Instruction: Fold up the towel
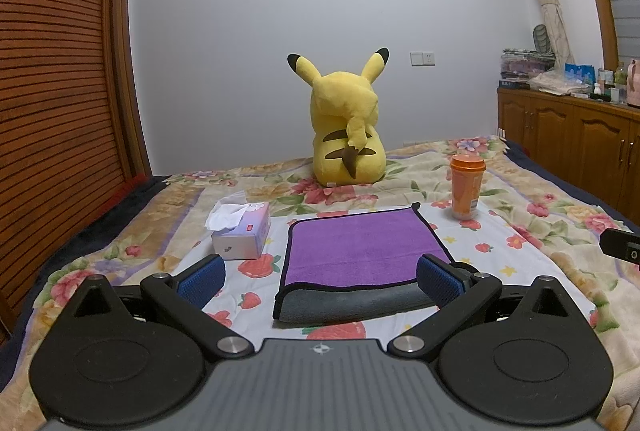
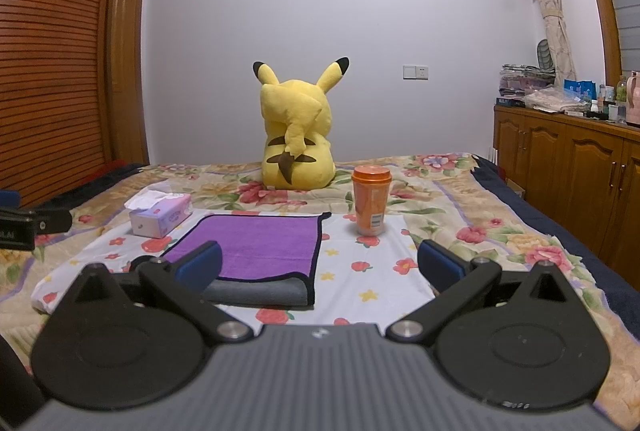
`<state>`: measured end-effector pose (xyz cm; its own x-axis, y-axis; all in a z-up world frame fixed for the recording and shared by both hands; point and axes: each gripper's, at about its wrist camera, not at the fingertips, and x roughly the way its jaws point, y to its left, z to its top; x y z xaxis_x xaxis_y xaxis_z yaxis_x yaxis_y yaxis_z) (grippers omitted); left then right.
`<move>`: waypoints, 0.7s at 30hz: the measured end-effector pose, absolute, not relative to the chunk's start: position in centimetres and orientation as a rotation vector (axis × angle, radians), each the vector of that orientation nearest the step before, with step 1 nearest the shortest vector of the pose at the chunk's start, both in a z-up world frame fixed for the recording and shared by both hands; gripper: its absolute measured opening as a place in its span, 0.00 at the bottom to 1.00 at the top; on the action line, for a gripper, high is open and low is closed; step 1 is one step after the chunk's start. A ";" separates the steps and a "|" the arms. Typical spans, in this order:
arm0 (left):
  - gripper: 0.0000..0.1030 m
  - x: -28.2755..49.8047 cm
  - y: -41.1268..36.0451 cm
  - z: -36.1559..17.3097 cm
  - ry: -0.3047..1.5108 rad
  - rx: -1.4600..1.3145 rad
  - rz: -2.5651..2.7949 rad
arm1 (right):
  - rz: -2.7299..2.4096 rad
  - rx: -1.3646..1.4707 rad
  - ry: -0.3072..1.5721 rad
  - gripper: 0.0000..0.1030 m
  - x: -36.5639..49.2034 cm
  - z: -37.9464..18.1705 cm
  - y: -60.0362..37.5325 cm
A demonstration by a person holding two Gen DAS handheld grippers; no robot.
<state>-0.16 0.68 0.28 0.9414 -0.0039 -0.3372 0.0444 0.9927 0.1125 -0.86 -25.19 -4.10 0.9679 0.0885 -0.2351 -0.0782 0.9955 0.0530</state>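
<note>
The purple towel [image 1: 362, 251] lies flat on the flowery bed cover [image 1: 540, 231], folded over, with a gray layer showing along its near edge. The left gripper [image 1: 320, 277] hangs wide open, holding nothing, and the towel's near edge sits between its blue fingers. The right wrist view shows the right gripper [image 2: 320, 263] wide open too, to the right of the towel. The tissue box [image 1: 242, 235] on the left has a white tissue sticking out. The orange cup [image 2: 371, 201] on the right has its lid on. A yellow plush toy [image 1: 346, 127] sits far back.
</note>
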 end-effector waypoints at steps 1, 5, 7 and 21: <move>1.00 -0.2 0.7 0.3 0.343 0.120 -0.025 | 0.085 0.044 0.239 1.00 -0.9 -4.1 -25.2; 1.00 0.0 1.0 0.3 0.342 0.122 -0.022 | 0.083 0.044 0.239 1.00 -0.8 -4.1 -25.2; 1.00 0.2 1.4 0.3 0.341 0.122 -0.021 | 0.083 0.044 0.239 1.00 -0.8 -4.1 -25.2; 1.00 0.4 1.8 0.2 0.340 0.136 -0.020 | 0.083 0.043 0.239 1.00 -0.8 -4.2 -25.3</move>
<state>0.38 1.84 0.25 0.9425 0.0034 -0.3342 0.0423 0.9907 0.1294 -0.82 -25.26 -4.20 0.9681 0.0876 -0.2349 -0.0775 0.9956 0.0521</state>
